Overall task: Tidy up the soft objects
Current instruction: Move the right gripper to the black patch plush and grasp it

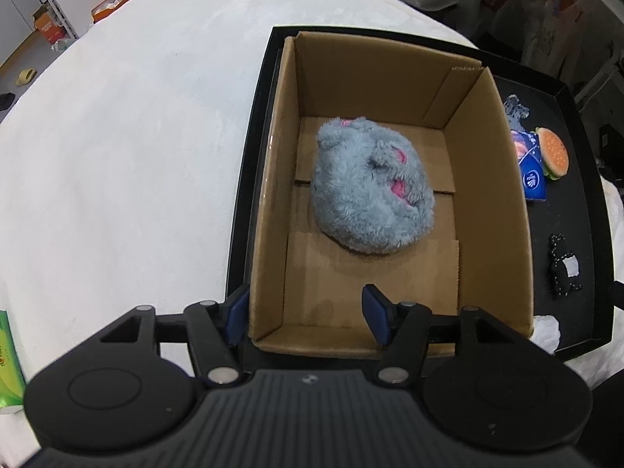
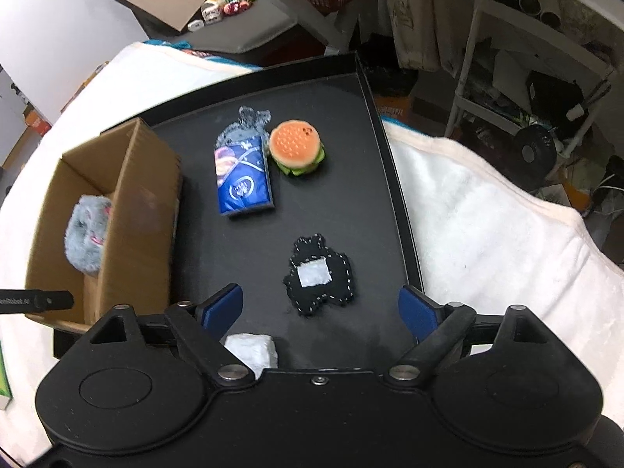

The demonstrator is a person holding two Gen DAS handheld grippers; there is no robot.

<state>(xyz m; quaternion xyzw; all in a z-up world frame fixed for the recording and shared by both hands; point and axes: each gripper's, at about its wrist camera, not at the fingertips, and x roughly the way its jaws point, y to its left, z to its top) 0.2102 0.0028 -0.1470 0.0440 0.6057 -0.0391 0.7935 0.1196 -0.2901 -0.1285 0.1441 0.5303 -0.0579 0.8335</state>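
Note:
A grey fluffy plush (image 1: 368,185) with pink patches lies inside an open cardboard box (image 1: 495,210) that stands on a black tray (image 1: 585,210). My left gripper (image 1: 308,314) is open and empty above the box's near end. In the right wrist view the plush (image 2: 87,230) and box (image 2: 136,210) are at the left. My right gripper (image 2: 321,310) is open and empty just above a black stitched soft toy (image 2: 319,275). A plush burger (image 2: 297,147), a blue tissue pack (image 2: 243,177) and a grey felt piece (image 2: 249,123) lie farther on the tray (image 2: 382,179).
A white crumpled wad (image 2: 251,351) lies on the tray by my right gripper's left finger. The tray rests on a white towel-covered surface (image 2: 487,241). A green box (image 1: 9,362) sits at the left edge. Shelves and clutter stand beyond.

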